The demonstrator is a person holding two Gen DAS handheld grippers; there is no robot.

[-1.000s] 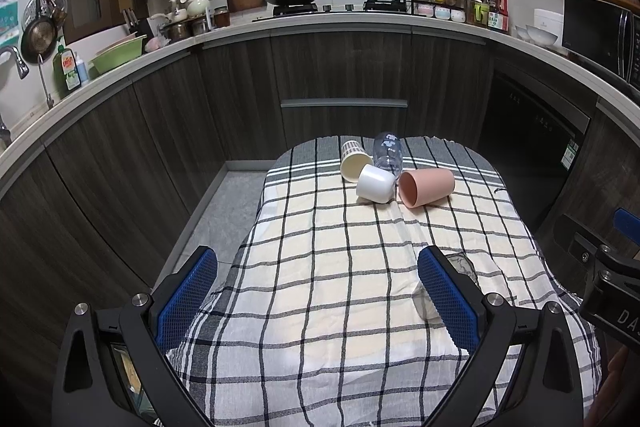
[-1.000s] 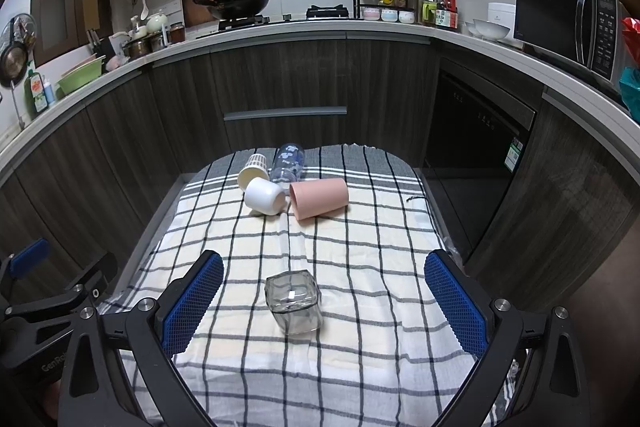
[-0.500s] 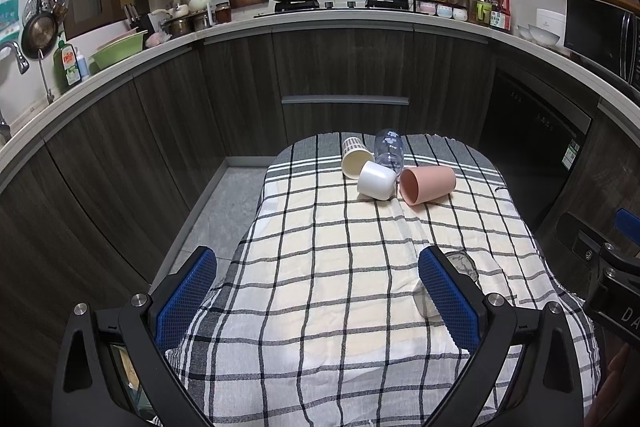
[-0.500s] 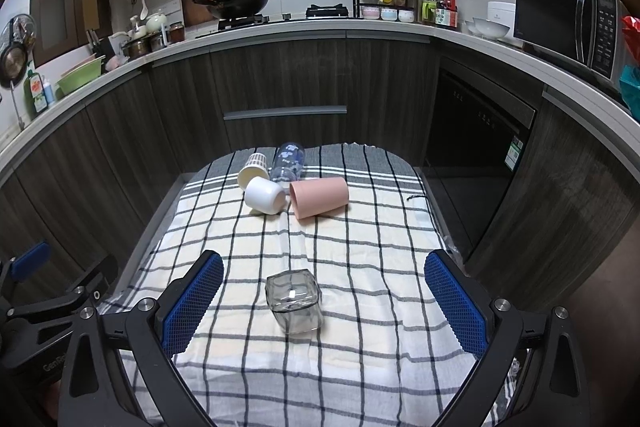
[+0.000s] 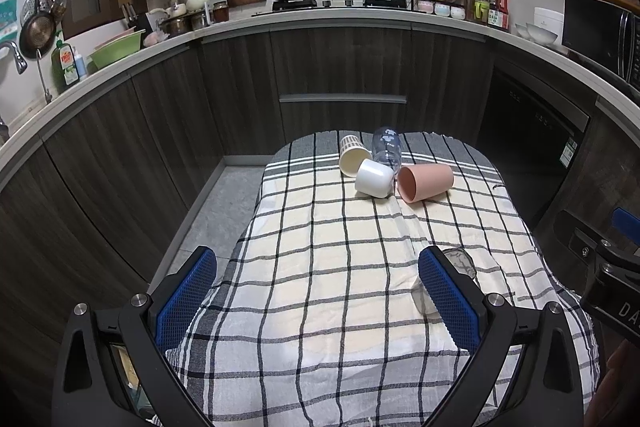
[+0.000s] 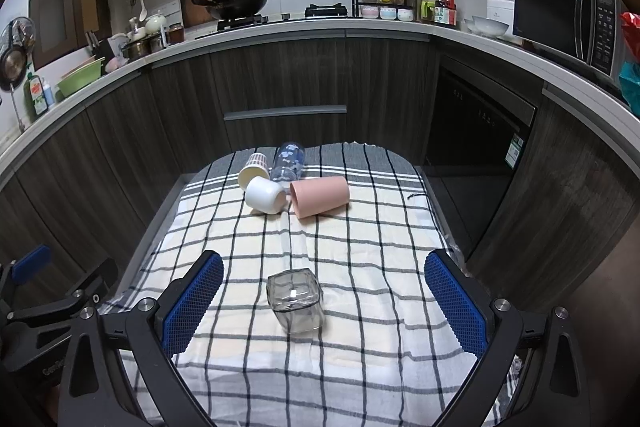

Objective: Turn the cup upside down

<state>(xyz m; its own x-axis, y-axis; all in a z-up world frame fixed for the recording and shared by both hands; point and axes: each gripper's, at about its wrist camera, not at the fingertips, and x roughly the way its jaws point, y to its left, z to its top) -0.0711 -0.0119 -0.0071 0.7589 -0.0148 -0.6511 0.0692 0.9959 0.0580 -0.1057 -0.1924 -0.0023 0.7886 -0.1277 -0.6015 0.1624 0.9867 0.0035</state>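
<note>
My two fisheye views bend the counter [image 5: 304, 23] into an arc and go black at the corners. Soft, even indoor light; faint shadows on the cloth [image 6: 320, 243]. Focus is sharp, with no glare.

A checked cloth [image 6: 360, 259] covers the tabletop. Behind it, a black wok [image 6: 236, 1] sits on the stove. A microwave [image 6: 568, 21] stands at right.

I see a kitchen — dark wood cabinets [image 6: 280, 75] under a pale curved counter [image 6: 304, 27] (wok [image 6: 236, 1] on the hob), microwave [image 6: 568, 19] right, grey floor [image 5: 216, 211].
</note>
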